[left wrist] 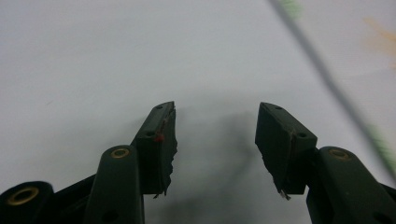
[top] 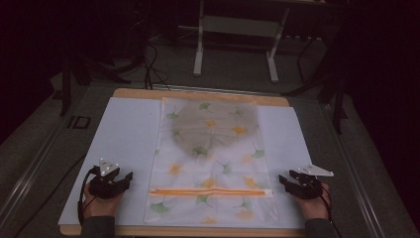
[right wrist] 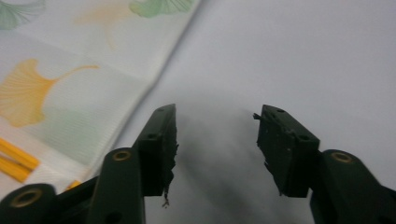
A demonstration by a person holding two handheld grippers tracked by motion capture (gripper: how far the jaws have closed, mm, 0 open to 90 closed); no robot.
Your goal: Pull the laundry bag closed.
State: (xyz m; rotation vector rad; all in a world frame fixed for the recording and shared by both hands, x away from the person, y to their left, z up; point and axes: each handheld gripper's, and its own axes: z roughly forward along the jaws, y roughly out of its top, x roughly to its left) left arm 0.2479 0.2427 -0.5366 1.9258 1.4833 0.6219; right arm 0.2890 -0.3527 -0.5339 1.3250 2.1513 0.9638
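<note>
While both of my grippers rest low over the white sheet (top: pixel 126 134) that covers the table (top: pixel 198 94), neither one has anything between its jaws. On the left gripper (left wrist: pixel 215 130), the two black jaws stand wide apart, and through the gap I see nothing but bare white sheet with their soft shadow on it. Off beyond the tip of the jaw at the right of that view runs the edge of the mesh bag (left wrist: pixel 355 60), printed with pale leaves, near the jaws but not touching them.

On the right gripper (right wrist: pixel 215 130), the jaws are spread just as wide, again with only white sheet between them. The mesh bag (right wrist: pixel 70 88) lies beside the jaw at the left of that view, its hem running close past the tip, and its orange zipper (right wrist: pixel 14 161) sits down by the base of that same jaw.

From the high view, I see the left gripper (top: pixel 126 177) and the right gripper (top: pixel 283 179) pointing in toward each other, with the mesh bag (top: pixel 213 148) lying flat between them. The orange zipper (top: pixel 210 192) runs across the bag roughly on the line from one pair of jaws to the other, and a greyish patch (top: pixel 213 124) shows through the bag's far half, well beyond both.
</note>
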